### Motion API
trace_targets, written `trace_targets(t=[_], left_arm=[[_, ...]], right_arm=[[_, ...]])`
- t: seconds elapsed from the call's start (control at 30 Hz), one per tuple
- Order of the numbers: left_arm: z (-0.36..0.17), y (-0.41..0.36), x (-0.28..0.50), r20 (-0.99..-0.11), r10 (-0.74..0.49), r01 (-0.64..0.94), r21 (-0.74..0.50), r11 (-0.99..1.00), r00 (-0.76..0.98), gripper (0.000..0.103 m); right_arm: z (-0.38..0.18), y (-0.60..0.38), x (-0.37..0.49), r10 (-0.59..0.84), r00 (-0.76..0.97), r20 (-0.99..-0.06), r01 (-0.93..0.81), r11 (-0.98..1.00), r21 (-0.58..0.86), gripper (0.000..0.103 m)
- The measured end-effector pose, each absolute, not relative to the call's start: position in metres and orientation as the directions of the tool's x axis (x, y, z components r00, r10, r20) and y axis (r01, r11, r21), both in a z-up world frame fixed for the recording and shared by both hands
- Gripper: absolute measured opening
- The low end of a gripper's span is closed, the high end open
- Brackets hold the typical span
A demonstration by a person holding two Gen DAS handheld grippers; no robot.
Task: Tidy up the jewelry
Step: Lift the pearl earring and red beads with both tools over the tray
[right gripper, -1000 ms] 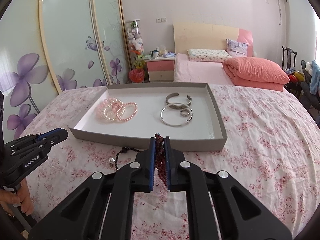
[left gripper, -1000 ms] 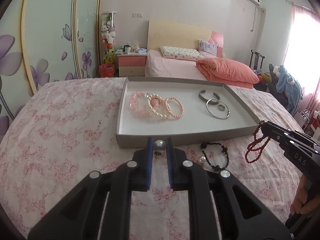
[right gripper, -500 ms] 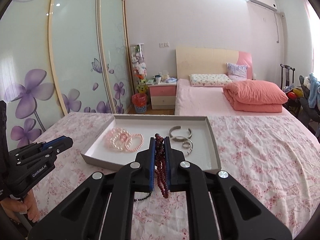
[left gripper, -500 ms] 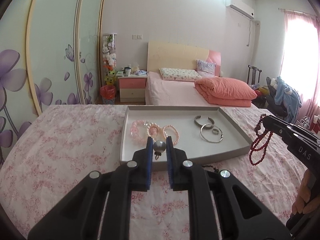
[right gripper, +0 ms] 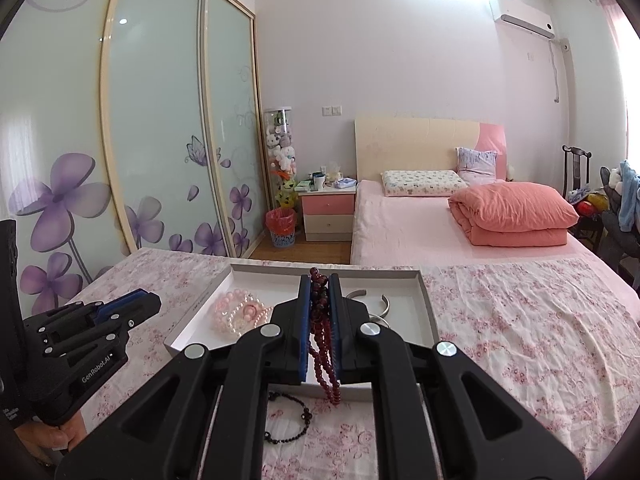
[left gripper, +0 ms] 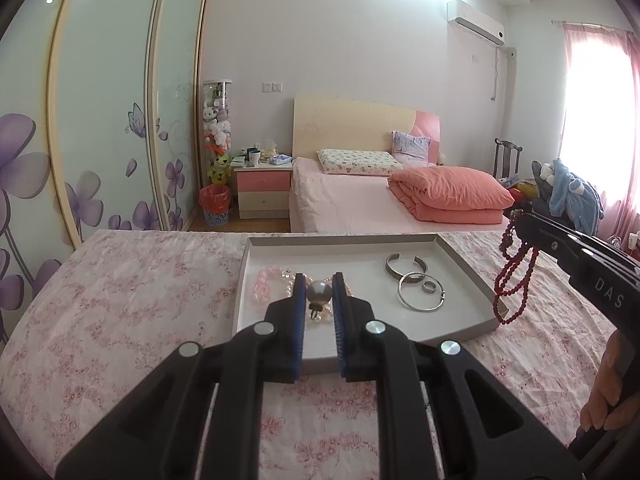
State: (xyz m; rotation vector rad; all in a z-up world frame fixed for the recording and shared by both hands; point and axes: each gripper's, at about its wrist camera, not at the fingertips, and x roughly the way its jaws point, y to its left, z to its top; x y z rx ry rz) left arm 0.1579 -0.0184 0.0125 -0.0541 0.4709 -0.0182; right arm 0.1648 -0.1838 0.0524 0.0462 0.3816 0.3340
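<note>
Left wrist: my left tongs (left gripper: pixel 319 293) pinch a round pearl ring (left gripper: pixel 318 294); right tongs (right gripper: pixel 319 292) pinch dangling dark-red beads (right gripper: pixel 325 354) above the tray (right gripper: pixel 427 307).

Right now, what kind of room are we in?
Most likely a bedroom: there is a made bed with a pillow, a folded pink quilt, and a pink nightstand beside it.

Pale bedroom: floral sliding wardrobe (right gripper: pixel 152 152), pink bed (right gripper: pixel 440 232), bright curtained window (left gripper: pixel 600 128).
</note>
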Motion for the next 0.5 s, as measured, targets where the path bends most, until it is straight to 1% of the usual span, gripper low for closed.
trace_targets(t=[0.2, 0.5], left_arm=[[0.007, -0.021, 0.181, -0.466, -0.028, -0.004, -0.068, 0.998, 0.885, 0.014], [-0.011, -0.024, 0.222, -0.511, -0.028, -0.008, -0.068, 0.998, 0.859, 0.014]], right_arm=[[0.049, -0.179, 0.186, 0.325, 0.876, -0.357, -0.3, 0.946, 0.126, 0.01], [0.028, -0.169, 0.231, 0.315, 0.848, -0.426, -0.277, 0.949, 0.151, 0.01]])
